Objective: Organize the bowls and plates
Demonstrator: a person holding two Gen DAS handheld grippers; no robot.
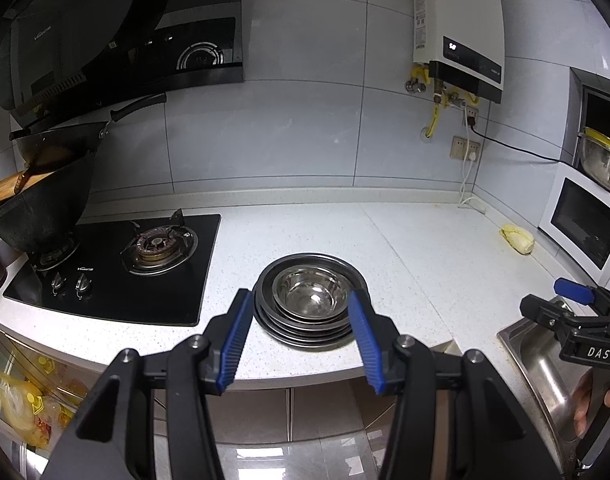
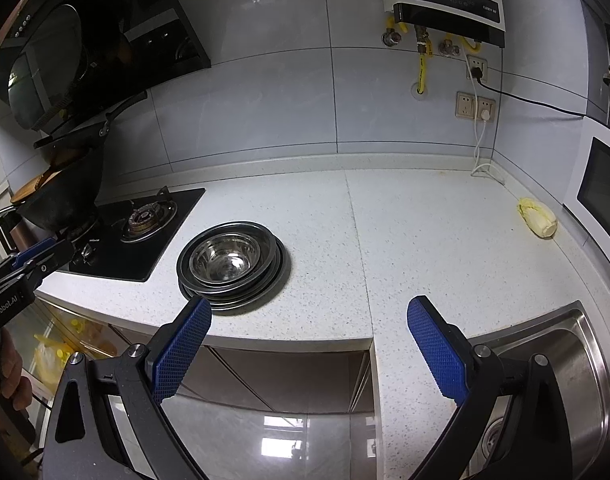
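A stack of steel plates (image 1: 301, 334) stands on the white counter near its front edge, with a steel bowl (image 1: 311, 294) nested on top. The stack (image 2: 241, 298) and bowl (image 2: 225, 260) also show in the right wrist view. My left gripper (image 1: 301, 300) is open and empty, its blue pads (image 1: 237, 340) either side of the stack, held just short of it. My right gripper (image 2: 309, 308) is open and empty, to the right of the stack above the counter's front edge. It also shows at the right in the left wrist view (image 1: 561, 296).
A black gas hob (image 1: 117, 272) with a dark wok (image 1: 45, 204) lies left of the stack. A steel sink (image 2: 561, 380) is at the right front. A yellow cabbage piece (image 2: 539, 222) lies by a white microwave (image 1: 585, 220). A water heater (image 1: 457, 32) hangs on the tiled wall.
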